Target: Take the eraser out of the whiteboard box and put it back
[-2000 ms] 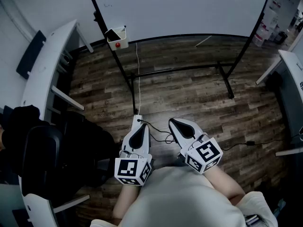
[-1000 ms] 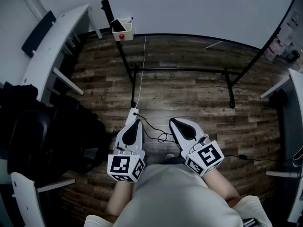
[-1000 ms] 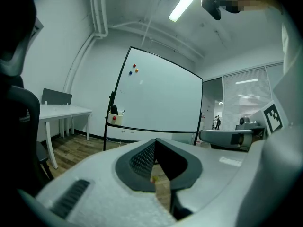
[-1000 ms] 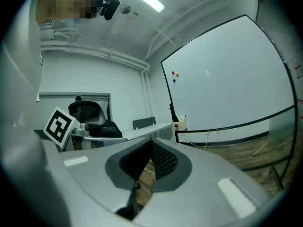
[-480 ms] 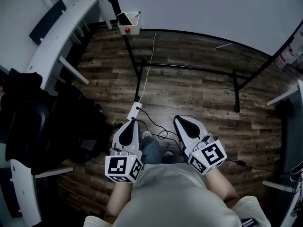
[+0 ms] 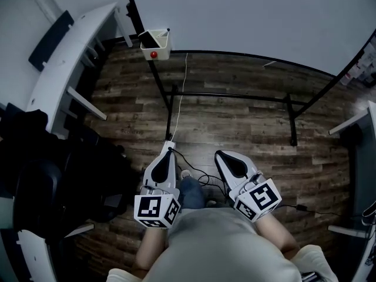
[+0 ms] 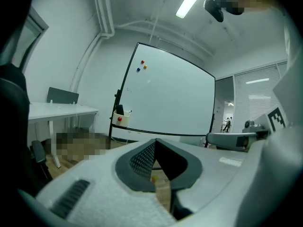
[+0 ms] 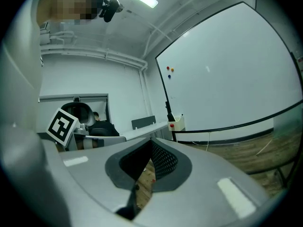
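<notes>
A white desk (image 6: 69, 47) is seen at the far left. Right of it, the whiteboard box (image 6: 162, 50) is hung on the black post of the whiteboard (image 6: 247, 10), and the dark eraser (image 6: 147, 37) is stood inside it, well apart from both grippers. Lower down, the left gripper (image 6: 169, 149) is held over the wooden floor (image 6: 235, 122), jaws pressed together with nothing between them. Beside it, the right gripper (image 6: 219, 154) is likewise closed and empty.
</notes>
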Motion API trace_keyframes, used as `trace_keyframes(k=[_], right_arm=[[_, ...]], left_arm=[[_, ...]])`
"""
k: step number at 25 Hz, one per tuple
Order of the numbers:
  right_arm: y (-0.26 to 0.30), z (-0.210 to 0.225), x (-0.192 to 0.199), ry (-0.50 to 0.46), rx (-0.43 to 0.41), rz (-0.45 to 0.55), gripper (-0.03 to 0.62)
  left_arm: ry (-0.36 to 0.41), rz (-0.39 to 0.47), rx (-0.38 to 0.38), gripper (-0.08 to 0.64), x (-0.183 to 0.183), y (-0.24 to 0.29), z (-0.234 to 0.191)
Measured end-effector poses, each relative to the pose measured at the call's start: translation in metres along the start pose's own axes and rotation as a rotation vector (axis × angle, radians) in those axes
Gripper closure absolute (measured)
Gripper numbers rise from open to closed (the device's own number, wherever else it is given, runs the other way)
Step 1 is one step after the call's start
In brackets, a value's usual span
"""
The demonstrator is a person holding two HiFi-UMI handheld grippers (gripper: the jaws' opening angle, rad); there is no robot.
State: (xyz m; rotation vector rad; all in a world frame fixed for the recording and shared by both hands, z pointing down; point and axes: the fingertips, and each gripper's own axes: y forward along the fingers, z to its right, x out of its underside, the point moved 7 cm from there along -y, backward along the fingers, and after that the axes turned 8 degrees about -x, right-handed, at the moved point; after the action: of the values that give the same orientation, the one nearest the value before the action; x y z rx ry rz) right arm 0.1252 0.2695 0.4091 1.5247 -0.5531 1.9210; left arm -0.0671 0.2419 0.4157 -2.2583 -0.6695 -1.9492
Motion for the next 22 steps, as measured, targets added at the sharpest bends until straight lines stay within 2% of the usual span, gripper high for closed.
trace_keyframes(k=[10, 22], right_arm=[[0.085, 0.037, -0.037, -0.048, 0.017, 0.011, 0.586], [0.166, 0.05, -0.056, -0.05, 0.016, 0.035, 0.588]], left_arm=[[0.019, -0.009, 0.067, 0.555, -0.041, 0.079, -0.043], [0.055, -0.025, 0.123, 0.555, -0.068, 0.128, -0.096]])
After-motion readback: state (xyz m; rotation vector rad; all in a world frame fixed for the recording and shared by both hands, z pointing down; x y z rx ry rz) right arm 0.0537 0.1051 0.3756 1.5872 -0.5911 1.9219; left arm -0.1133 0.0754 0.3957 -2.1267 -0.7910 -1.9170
